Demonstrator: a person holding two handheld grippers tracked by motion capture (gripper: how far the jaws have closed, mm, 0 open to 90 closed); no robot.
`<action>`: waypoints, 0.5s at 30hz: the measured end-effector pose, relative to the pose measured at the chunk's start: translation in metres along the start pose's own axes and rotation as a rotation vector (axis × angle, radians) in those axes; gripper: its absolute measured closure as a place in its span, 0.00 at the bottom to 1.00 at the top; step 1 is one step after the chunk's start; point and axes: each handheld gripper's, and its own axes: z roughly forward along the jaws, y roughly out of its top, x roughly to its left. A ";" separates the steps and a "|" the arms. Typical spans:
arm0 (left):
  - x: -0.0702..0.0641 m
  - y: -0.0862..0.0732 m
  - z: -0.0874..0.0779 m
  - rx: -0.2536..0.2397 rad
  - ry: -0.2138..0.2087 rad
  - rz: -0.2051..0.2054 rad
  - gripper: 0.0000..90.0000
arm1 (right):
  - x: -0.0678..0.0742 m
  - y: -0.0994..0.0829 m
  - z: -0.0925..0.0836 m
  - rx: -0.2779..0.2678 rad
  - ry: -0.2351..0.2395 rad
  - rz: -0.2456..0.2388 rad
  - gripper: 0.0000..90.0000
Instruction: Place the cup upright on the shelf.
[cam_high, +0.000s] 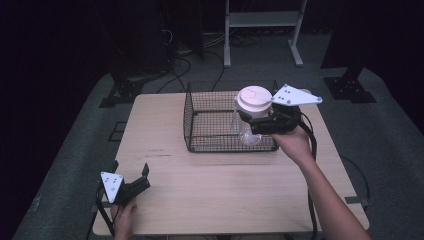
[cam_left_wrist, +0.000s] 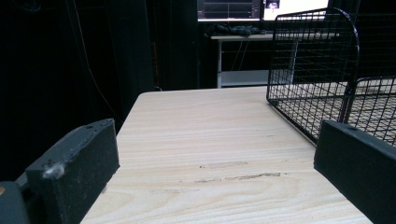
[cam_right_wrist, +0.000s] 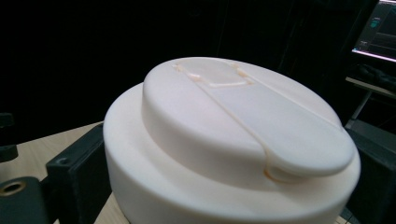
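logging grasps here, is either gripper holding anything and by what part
The right gripper is shut on the clear jar, just under its white lid, above the wire basket. The left gripper is open and holds nothing.

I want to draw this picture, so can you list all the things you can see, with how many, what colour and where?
table: one, light wood, in the middle of the room.
wire basket: one, black, on the far half of the table.
jar: one, clear, held over the basket's right end.
lid: one, white, on top of the jar.
shelf frame: one, pale, on the floor beyond the table.
screens: lit, on a desk far behind the basket.
right hand-held gripper: one, black with a grey plate, shut on the jar just under the lid.
left hand-held gripper: one, black with a grey plate, open, at the near left corner of the table.
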 end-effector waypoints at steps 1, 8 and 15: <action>0.000 0.000 0.000 0.000 -0.001 0.000 0.00 | 0.000 0.001 0.001 0.002 -0.002 -0.001 0.05; 0.000 0.000 0.000 -0.001 0.000 0.000 0.00 | -0.005 0.008 0.010 0.001 -0.009 -0.005 0.05; 0.000 0.000 0.000 -0.001 0.000 -0.003 0.00 | -0.009 0.014 0.018 0.002 -0.015 -0.005 0.05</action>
